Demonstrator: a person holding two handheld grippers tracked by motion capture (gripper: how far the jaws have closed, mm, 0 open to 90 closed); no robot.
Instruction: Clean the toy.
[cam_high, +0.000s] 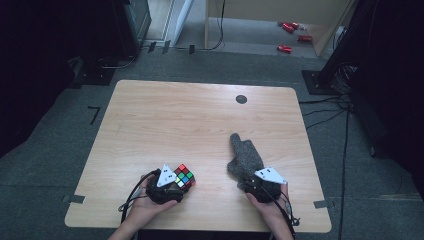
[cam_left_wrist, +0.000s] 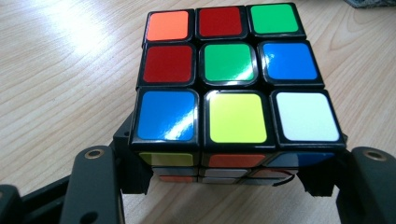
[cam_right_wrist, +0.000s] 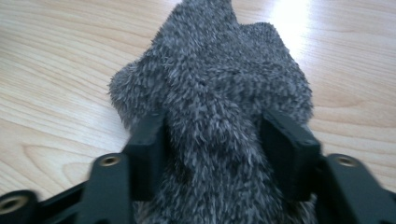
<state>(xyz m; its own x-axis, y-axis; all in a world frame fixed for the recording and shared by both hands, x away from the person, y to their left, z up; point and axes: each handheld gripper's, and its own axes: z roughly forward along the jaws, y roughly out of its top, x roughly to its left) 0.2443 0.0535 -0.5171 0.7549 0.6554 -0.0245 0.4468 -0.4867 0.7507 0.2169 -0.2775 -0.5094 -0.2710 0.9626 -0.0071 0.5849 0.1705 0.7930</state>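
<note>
Pale wooden table (cam_high: 165, 115) on grey carpet (cam_high: 45, 165), dark room.

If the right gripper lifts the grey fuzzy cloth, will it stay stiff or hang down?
The grey fuzzy cloth probably hangs limp: it lies crumpled and bulges between the right gripper pads. Its fuzzy pile likely resists slipping. It seems light and unlikely to roll.

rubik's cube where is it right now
In the high view the rubik's cube sits near the table's front left edge, clamped in the left gripper, far left of the grey fuzzy cloth.
</note>
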